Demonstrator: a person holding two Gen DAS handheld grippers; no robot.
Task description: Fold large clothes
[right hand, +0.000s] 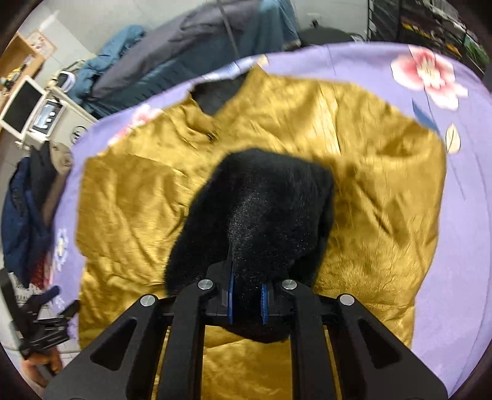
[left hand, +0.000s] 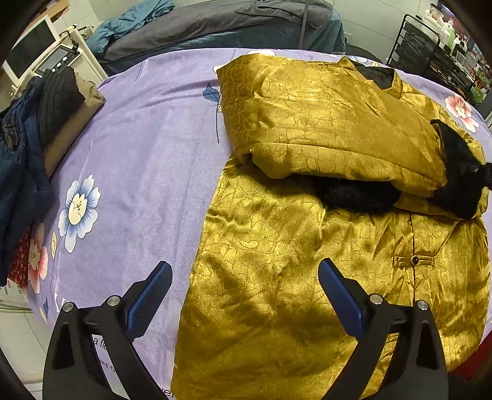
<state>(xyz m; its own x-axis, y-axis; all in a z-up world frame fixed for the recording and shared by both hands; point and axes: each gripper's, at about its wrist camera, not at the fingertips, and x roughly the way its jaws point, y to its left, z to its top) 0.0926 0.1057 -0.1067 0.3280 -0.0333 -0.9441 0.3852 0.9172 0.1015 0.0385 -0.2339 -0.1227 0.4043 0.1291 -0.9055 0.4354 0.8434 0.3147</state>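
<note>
On lilac floral bedsheet (left hand: 138, 160), gold jacket (left hand: 307, 123)

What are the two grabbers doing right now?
Left gripper: open, holding nothing.
Right gripper: shut on the black fur cuff of the gold jacket.

A lilac sheet (left hand: 147, 147) printed with blue and pink flowers covers the desk. Behind it stands a second surface heaped with grey and teal bedding (left hand: 215, 24) against a pale wall (left hand: 363, 18). On the left a white trolley (left hand: 83, 58) carries a small screen device (left hand: 57, 60), with a white-framed monitor (left hand: 29, 50) beside it. A pile of dark clothes (left hand: 37, 123) lies at the sheet's left edge. On the right a black wire rack (left hand: 430, 52) holds bottles. The floor shows pale tiles (left hand: 15, 338)
</note>
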